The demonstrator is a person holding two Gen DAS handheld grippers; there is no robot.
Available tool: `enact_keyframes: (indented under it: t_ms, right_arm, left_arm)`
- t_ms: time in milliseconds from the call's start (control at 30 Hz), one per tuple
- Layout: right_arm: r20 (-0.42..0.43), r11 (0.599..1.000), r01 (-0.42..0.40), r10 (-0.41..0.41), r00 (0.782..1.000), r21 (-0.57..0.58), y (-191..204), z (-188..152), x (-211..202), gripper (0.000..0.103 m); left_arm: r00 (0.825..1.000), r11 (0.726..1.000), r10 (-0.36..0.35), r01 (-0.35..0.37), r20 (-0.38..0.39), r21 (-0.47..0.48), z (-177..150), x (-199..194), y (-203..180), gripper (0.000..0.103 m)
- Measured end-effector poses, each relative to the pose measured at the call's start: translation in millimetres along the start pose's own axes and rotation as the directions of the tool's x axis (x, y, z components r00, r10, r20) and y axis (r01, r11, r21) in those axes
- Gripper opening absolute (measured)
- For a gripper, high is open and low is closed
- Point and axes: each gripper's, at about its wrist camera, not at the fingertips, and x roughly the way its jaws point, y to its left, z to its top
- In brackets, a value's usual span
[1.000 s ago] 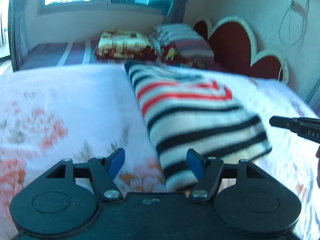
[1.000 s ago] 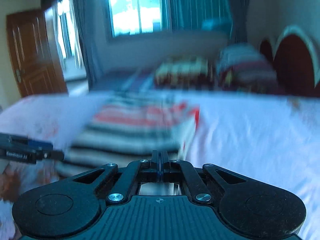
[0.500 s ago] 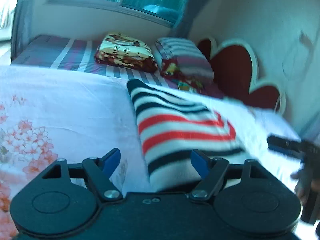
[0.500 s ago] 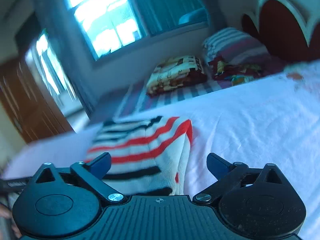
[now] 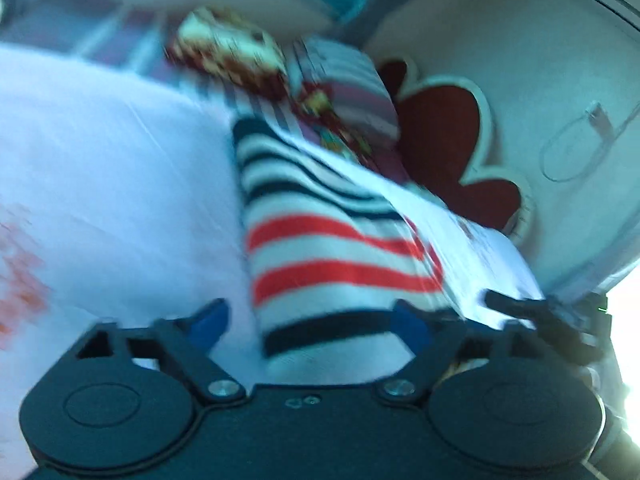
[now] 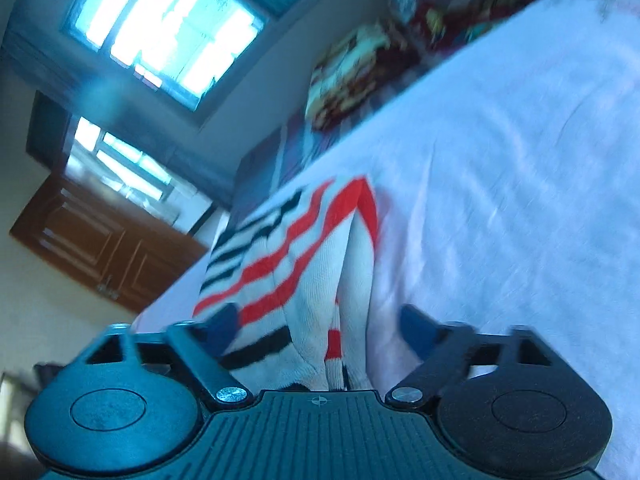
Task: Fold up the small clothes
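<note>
A folded sweater (image 5: 320, 248) with white, black and red stripes lies on the white bed sheet (image 5: 120, 184). My left gripper (image 5: 310, 322) is open over the sweater's near end, and the cloth sits between its blue pads (image 5: 208, 320) without being pinched. My right gripper (image 6: 320, 328) straddles the sweater (image 6: 296, 264) at its near right corner. Its jaws are closing and the pads (image 6: 416, 328) stand clear of the knit. The right gripper (image 5: 520, 308) also shows at the right edge of the left wrist view, beside the sweater.
A red, heart-shaped headboard (image 5: 440, 140) and a wall with a hanging cable (image 5: 572, 148) close off the right. Patterned pillows (image 5: 232, 56) lie at the far end of the bed. A window (image 6: 160, 36) and a brown door (image 6: 104, 244) are beyond the left side.
Both grippers moved in over the sweater's near end and rolled, so both views tilt. The right gripper went from shut to wide open, then narrowed. The left gripper opened a little more.
</note>
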Motion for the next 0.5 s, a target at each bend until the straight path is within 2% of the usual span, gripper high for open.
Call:
enact_keyframes:
  t_ms: [67, 133, 200, 333, 367, 400, 467, 500]
  right_arm:
    - [-0.052, 1.0, -0.02, 0.019, 0.998, -0.018, -3.0, 1.2, 5.9, 0.078]
    - [-0.11, 0.998, -0.008, 0.001, 0.994, -0.06, -3.3, 1.0, 13.2, 0.078]
    - [-0.136, 0.995, -0.024, 0.01, 0.991, -0.101, -2.7, 2.8, 14.1, 0.078]
    - [-0.185, 0.992, -0.066, 0.046, 0.982, -0.107, -10.9, 12.6, 9.6, 0.077]
    - [-0.187, 0.989, -0.061, 0.035, 0.982, -0.132, -9.0, 13.4, 12.7, 0.074]
    - [-0.192, 0.984, -0.041, 0.007, 0.981, -0.175, -1.4, 12.3, 16.8, 0.06]
    - [-0.197, 0.976, -0.021, -0.023, 0.98, -0.217, 10.0, 11.0, 28.6, 0.056]
    - [-0.197, 0.972, -0.013, -0.034, 0.98, -0.233, 14.3, 9.3, 31.8, 0.049]
  left_arm:
    - [0.998, 1.0, -0.018, 0.018, -0.066, 0.006, 1.1, 13.5, 0.3, 0.076]
    - [0.994, 0.999, -0.025, 0.028, -0.11, 0.026, 0.0, 24.8, 0.3, 0.075]
    - [0.993, 0.999, -0.034, 0.037, -0.115, 0.028, 0.1, 28.4, 2.6, 0.074]
    - [0.992, 0.998, -0.04, 0.045, -0.123, 0.034, -1.3, 31.9, 5.5, 0.075]
    - [0.992, 0.998, -0.038, 0.043, -0.123, 0.043, -1.7, 33.5, 4.1, 0.076]
    - [0.992, 0.998, -0.035, 0.041, -0.121, 0.05, -1.1, 36.8, 1.3, 0.077]
    - [0.993, 0.999, -0.021, 0.026, -0.117, 0.044, 2.9, 40.5, -5.0, 0.078]
    - [0.993, 0.999, -0.011, 0.016, -0.114, 0.043, 4.4, 42.1, -7.0, 0.078]
